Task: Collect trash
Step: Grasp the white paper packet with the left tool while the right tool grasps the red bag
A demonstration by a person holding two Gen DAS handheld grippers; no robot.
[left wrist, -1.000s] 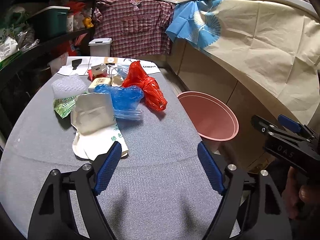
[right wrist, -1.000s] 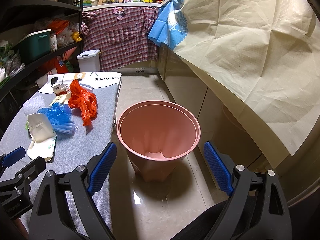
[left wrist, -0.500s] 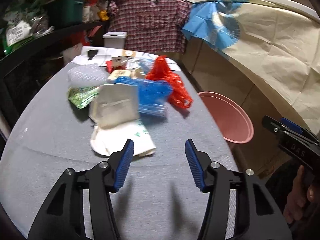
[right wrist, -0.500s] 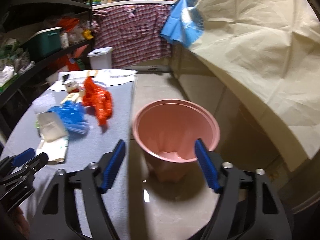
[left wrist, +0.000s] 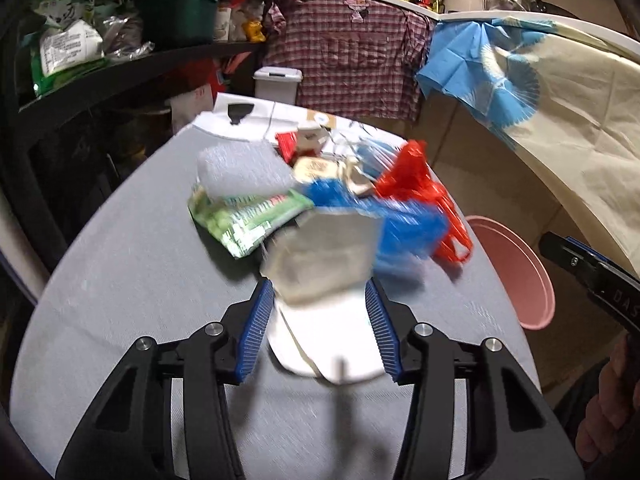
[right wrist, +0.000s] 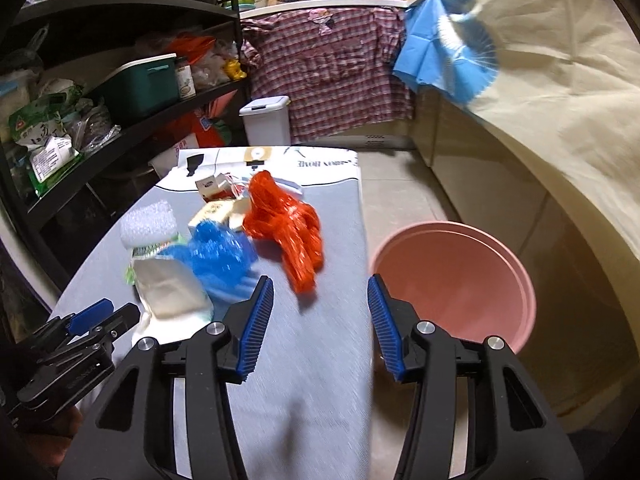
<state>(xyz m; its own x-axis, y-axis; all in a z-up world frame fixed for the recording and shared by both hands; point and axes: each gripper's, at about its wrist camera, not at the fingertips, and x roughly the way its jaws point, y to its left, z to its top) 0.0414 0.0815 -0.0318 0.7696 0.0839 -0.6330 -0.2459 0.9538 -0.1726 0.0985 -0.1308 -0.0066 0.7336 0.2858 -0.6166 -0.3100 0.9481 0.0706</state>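
The right tongs [right wrist: 320, 324], blue-padded and closing with nothing between them, hang over the edge of a grey cloth-covered table [right wrist: 320, 380]. Ahead lie a crumpled red plastic bag [right wrist: 290, 228], a crinkled blue plastic bag [right wrist: 222, 258] and a pale paper pouch [right wrist: 170, 292]. A round pink plastic bin [right wrist: 456, 276] stands on the tiled floor beside the table. The left tongs [right wrist: 86, 330] enter at lower left.

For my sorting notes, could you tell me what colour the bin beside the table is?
The bin is pink, clearest in the right wrist view.
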